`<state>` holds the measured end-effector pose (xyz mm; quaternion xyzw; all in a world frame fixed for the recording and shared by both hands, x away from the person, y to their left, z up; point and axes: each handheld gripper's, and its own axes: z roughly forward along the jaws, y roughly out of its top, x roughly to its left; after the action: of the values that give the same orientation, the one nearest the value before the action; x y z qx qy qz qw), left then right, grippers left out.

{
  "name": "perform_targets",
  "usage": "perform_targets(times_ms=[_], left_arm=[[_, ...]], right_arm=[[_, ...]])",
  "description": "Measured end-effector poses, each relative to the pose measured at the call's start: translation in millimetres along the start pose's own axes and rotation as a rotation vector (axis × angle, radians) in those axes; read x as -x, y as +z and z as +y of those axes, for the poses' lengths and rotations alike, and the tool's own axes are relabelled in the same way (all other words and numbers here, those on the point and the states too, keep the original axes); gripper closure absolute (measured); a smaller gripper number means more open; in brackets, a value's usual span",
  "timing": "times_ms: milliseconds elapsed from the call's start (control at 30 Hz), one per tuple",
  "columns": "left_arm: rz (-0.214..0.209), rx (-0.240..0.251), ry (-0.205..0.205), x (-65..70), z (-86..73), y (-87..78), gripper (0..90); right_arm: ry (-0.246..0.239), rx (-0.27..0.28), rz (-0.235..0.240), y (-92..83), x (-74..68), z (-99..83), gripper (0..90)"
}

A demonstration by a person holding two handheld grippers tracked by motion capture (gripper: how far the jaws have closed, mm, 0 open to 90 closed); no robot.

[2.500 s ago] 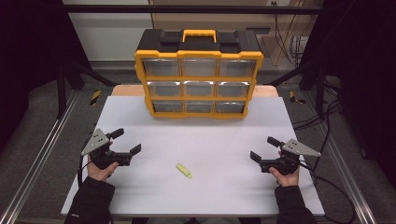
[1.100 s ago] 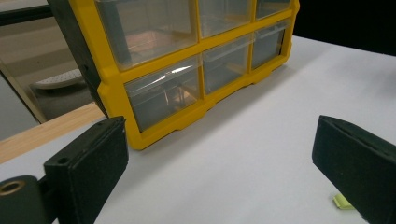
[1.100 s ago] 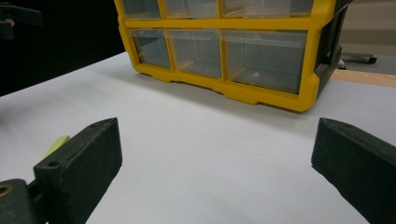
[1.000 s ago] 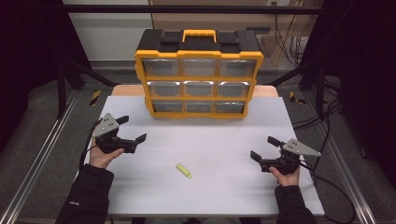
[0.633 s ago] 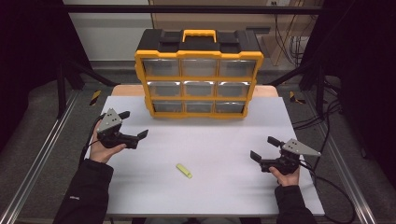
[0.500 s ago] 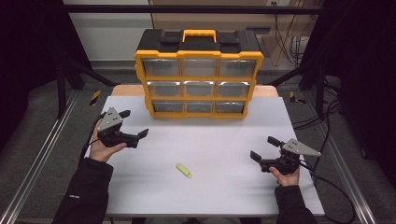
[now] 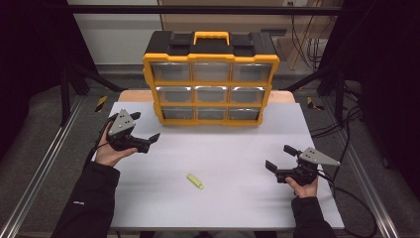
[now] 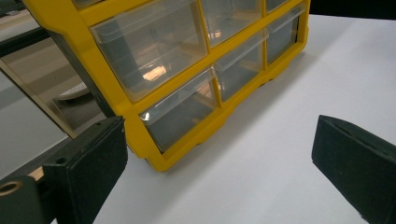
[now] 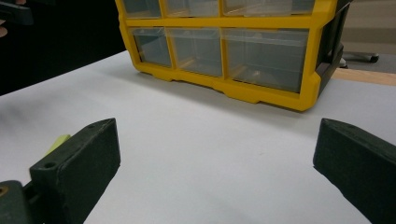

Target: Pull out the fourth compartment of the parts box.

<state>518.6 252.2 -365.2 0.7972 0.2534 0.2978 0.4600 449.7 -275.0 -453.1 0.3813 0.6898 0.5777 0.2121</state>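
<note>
- One yellow drawer organizer point(image 7: 211, 79), nine clear drawers, at the table's point(image 7: 237, 153) far edge.
- My left gripper point(image 7: 143, 134) gapes empty near its bottom-left drawer.
- My right gripper point(image 7: 281, 157) gapes empty.
- One yellow-green stick point(image 7: 195, 181) between them.

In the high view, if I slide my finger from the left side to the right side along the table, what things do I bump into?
Left hand-held gripper → small yellow-green piece lying on the white table → right hand-held gripper. The yellow drawer box stands farther back, spanning the middle.
</note>
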Motion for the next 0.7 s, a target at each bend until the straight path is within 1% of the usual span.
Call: perform_targets(times_ms=[133,200,233,267,433,533,700], left_arm=[[0.002,-0.005,0.02,1.4,4.6,2.4,3.7],[-0.002,-0.012,0.021,1.9,5.2,3.1,3.5],[0.005,-0.007,0.035,1.6,6.3,3.9,3.5],[0.002,-0.015,0.032,2.0,6.9,4.6,3.5],[0.007,-0.021,0.05,1.1,10.2,7.9,3.4],[0.013,-0.036,0.069,1.1,11.9,11.8,3.5],[0.018,-0.042,0.081,0.0,15.1,14.7,3.4]], right_arm=[[0.001,-0.001,0.002,-0.2,-0.1,0.1,1.2],[0.0,-0.002,0.002,-0.1,0.0,0.1,1.2],[0.0,-0.001,0.001,-0.2,0.1,0.1,1.2],[0.0,-0.001,0.001,-0.2,0.1,0.1,1.2],[0.0,-0.002,0.003,-0.2,-0.1,0.1,1.2],[-0.004,-0.002,0.001,0.1,0.1,-0.1,1.1],[-0.005,-0.003,0.0,0.1,0.2,-0.1,1.1]])
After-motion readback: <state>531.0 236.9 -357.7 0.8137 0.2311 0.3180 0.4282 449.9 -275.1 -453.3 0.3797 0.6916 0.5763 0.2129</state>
